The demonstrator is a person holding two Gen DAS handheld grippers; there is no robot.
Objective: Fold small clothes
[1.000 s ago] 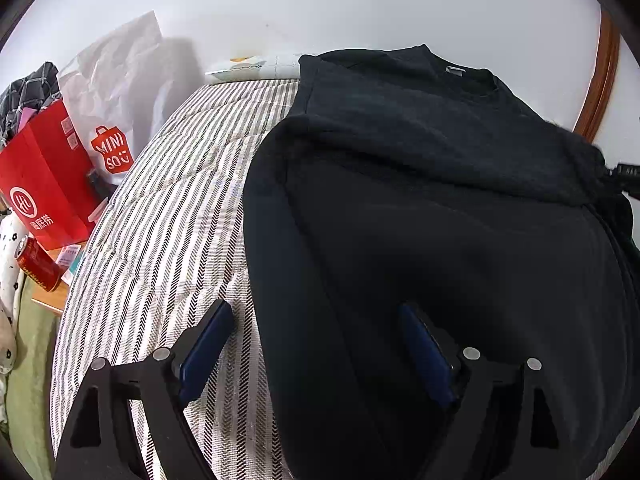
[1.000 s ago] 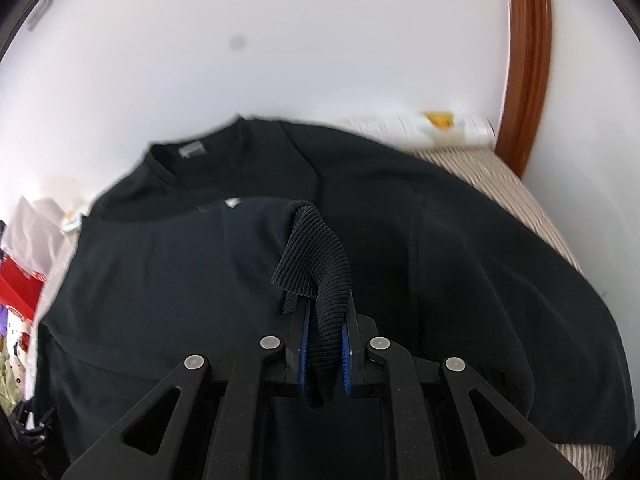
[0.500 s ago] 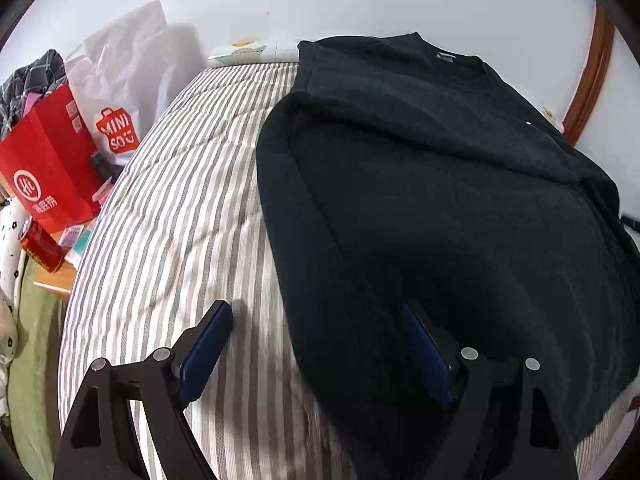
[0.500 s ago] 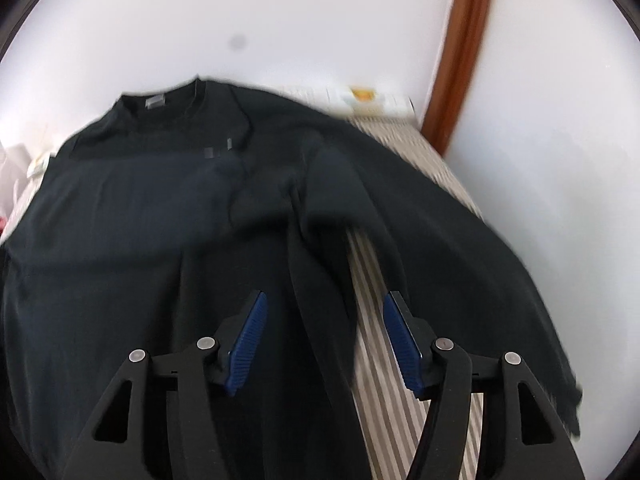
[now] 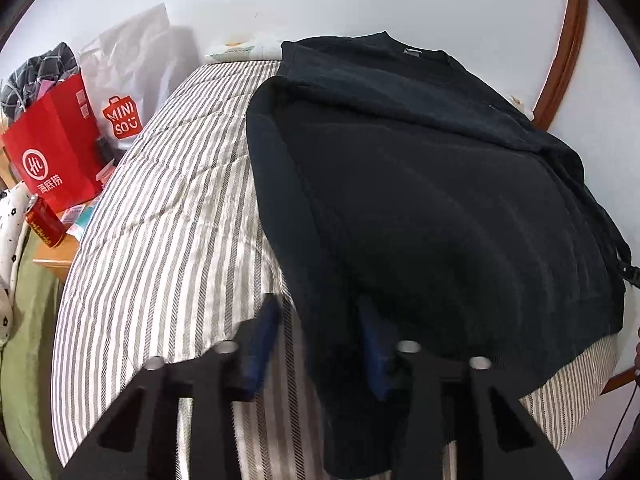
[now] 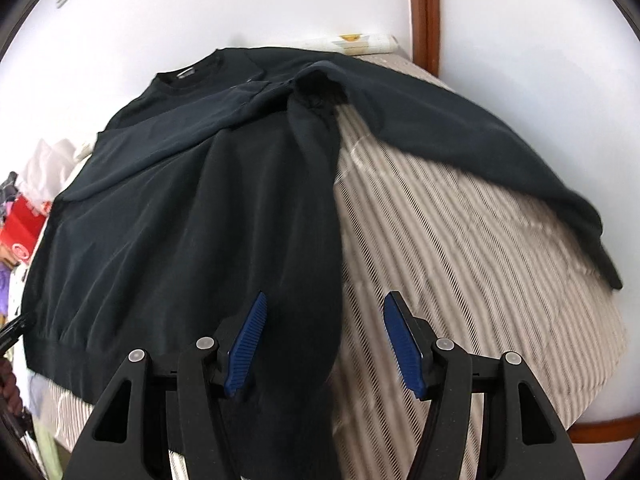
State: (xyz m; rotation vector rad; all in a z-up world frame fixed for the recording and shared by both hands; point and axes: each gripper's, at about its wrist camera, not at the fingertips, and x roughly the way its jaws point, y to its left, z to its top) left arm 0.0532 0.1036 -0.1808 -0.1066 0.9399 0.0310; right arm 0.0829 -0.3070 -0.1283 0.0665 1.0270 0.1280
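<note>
A black sweatshirt lies on a striped bedcover, collar toward the far wall. One sleeve is folded across its chest. My left gripper is partly open, its blurred jaws straddling the sweatshirt's near left edge. In the right wrist view the sweatshirt fills the left and middle, its other sleeve stretching out to the right over the bedcover. My right gripper is open and empty, its jaws either side of the sweatshirt's right edge.
A red paper bag, a white Miniso bag and a red can stand left of the bed. A brown wooden frame runs up the white wall at the right. The bed's near edge lies just below both grippers.
My right gripper let go of the ribbed cuff, opened and drew back toward the hem. My left gripper's jaws have narrowed around the sweatshirt's left edge.
</note>
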